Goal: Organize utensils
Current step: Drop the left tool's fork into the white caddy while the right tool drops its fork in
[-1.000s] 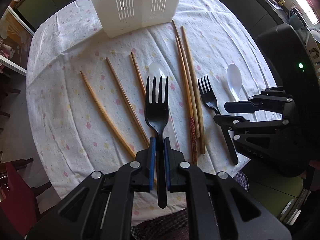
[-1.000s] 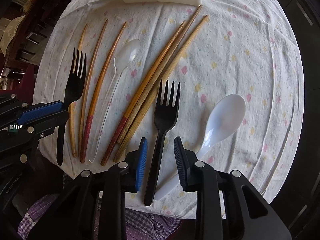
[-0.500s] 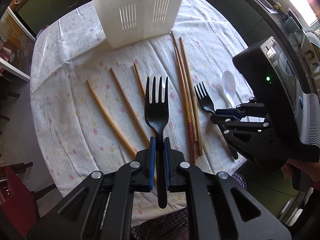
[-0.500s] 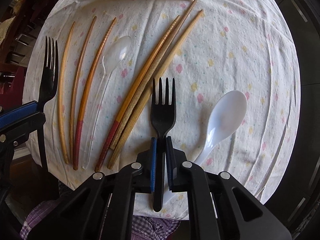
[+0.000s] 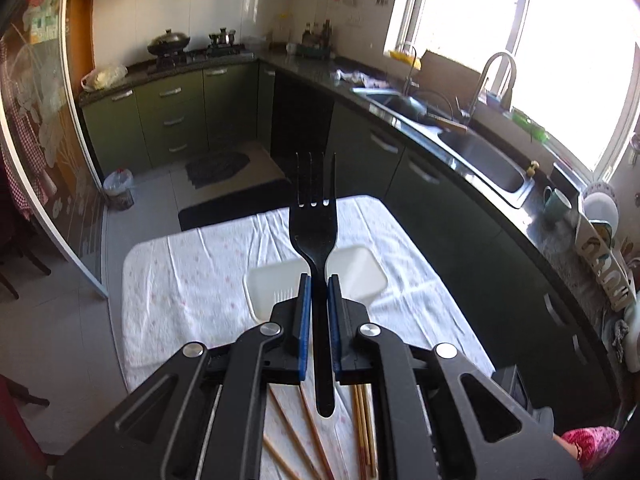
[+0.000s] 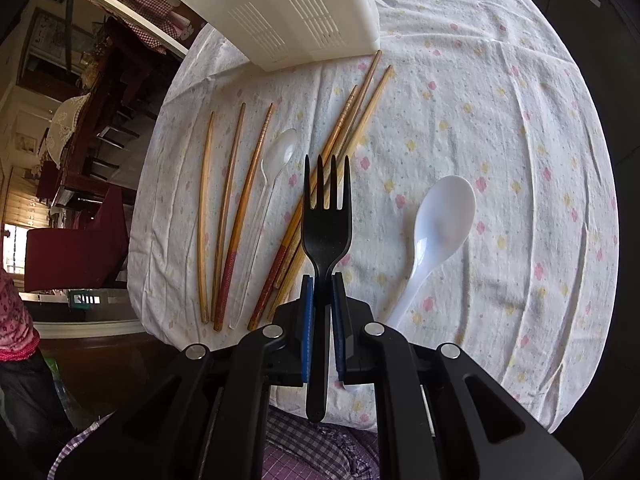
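My left gripper (image 5: 318, 284) is shut on a black plastic fork (image 5: 314, 220), held high with its tines up, above the white utensil caddy (image 5: 356, 272) seen from over its open top. My right gripper (image 6: 322, 284) is shut on a second black fork (image 6: 326, 216), lifted above the table. Below it lie several wooden chopsticks (image 6: 240, 208), a clear plastic spoon (image 6: 276, 160) and a white spoon (image 6: 436, 224). The caddy also shows in the right wrist view (image 6: 296, 12) at the table's far side.
The table wears a white flowered cloth (image 6: 500, 128). A kitchen counter with a sink (image 5: 484, 156) runs along the right, green cabinets (image 5: 172, 120) behind. A red chair (image 6: 72, 252) stands left of the table. Chopstick ends (image 5: 362, 432) show under the left gripper.
My left gripper has risen and tilted up with its fork, now above the caddy. My right gripper has lifted its fork off the cloth and moved closer to the caddy.
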